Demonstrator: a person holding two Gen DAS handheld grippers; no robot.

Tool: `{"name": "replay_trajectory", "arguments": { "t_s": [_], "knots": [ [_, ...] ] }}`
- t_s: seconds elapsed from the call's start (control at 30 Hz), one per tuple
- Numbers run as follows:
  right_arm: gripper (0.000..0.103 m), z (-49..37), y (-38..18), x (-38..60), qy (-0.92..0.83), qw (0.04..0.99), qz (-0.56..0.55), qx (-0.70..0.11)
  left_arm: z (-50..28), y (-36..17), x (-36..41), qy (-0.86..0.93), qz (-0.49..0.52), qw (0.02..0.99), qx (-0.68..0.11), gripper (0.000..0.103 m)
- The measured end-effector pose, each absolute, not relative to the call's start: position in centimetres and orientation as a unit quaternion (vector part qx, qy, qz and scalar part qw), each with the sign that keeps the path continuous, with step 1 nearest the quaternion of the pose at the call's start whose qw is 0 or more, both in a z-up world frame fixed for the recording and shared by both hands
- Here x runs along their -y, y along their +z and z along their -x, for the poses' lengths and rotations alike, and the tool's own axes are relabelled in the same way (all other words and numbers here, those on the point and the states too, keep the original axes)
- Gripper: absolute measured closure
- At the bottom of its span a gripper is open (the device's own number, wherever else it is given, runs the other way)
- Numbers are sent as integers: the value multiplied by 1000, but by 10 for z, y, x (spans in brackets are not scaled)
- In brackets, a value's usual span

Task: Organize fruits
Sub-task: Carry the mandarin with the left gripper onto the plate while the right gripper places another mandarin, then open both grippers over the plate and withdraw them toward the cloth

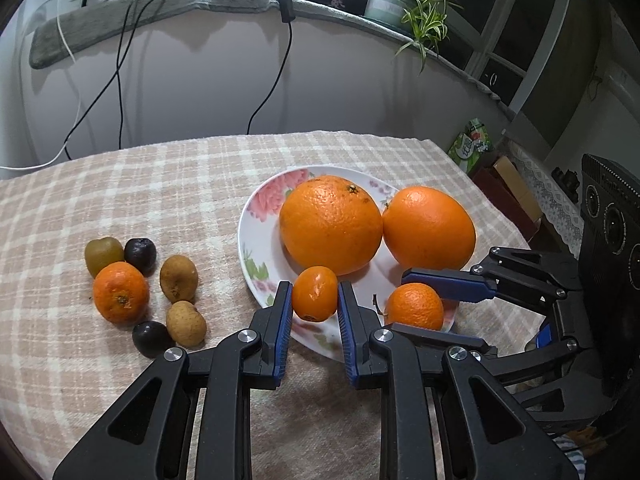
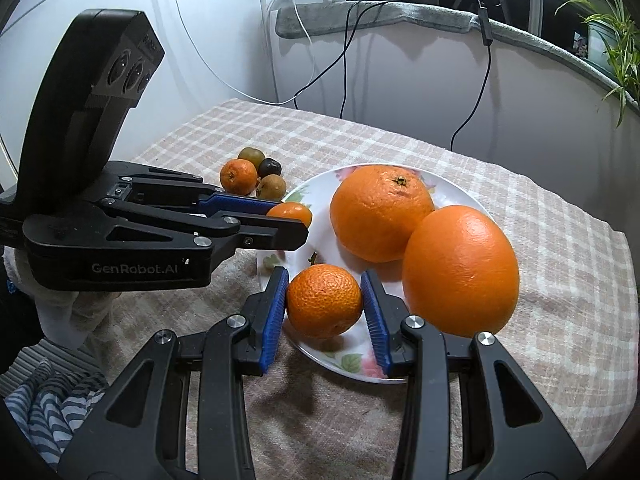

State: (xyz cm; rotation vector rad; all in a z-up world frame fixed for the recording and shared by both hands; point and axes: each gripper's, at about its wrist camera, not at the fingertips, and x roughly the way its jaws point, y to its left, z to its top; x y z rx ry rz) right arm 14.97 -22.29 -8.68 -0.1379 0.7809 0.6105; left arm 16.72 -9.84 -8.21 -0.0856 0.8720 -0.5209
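A: Fruits sit in two lots: on the plate (image 1: 256, 240) you have two big oranges (image 1: 330, 224) and two small ones, and a loose cluster (image 1: 144, 288) of little fruit lies on the desk (image 1: 160, 184) to the plate's left.

B: What are your tongs doing?

A: Your left tongs (image 1: 315, 300) are pinched almost fully closed on the kumquat (image 1: 314, 294) at the plate's near edge. Your right tongs (image 2: 325, 302) are closed partway on the mandarin (image 2: 324, 300), pads pressing both its sides, just beside the nearer big orange.

B: So where's the risk?

A: I'd say three places. The kumquat is smooth and gripped near the pad tips, so a quick lift could squirt it out. Your two tongs work close together over the same rim; cross paths and you'll knock one fruit loose. And the big oranges touch each other and rest near the plate's edge, so a nudge from your right tongs might roll one off.
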Motion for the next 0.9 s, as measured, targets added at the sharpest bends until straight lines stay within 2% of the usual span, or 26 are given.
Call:
{"name": "replay_trajectory", "arguments": {
  "t_s": [0.23, 0.3, 0.33, 0.37, 0.4, 0.47, 0.57, 0.73, 0.9],
  "knots": [
    [63, -153, -88, 223, 288, 878, 62, -376, -169, -82, 98, -246, 42, 873, -420, 81],
    [63, -153, -88, 223, 287, 879, 64, -376, -169, -82, 98, -247, 42, 874, -417, 74],
    [58, -153, -88, 224, 287, 879, 64, -375, -168, -81, 97, -248, 42, 874, -416, 67],
    [50, -153, -87, 224, 288, 880, 63, -373, -167, -80, 97, -248, 42, 875, -414, 62],
    [45, -152, -86, 224, 293, 880, 60, -370, -167, -79, 97, -243, 40, 877, -413, 51],
    [34, -150, -83, 224, 292, 882, 63, -364, -166, -77, 97, -239, 35, 879, -411, 49],
    [30, -146, -79, 223, 294, 884, 69, -357, -165, -76, 94, -232, 34, 882, -409, 48],
    [24, -145, -77, 226, 297, 883, 64, -357, -165, -74, 89, -220, 41, 885, -407, 37],
    [24, -143, -73, 227, 295, 884, 64, -358, -162, -70, 76, -203, 44, 892, -402, 36]
  ]
}}
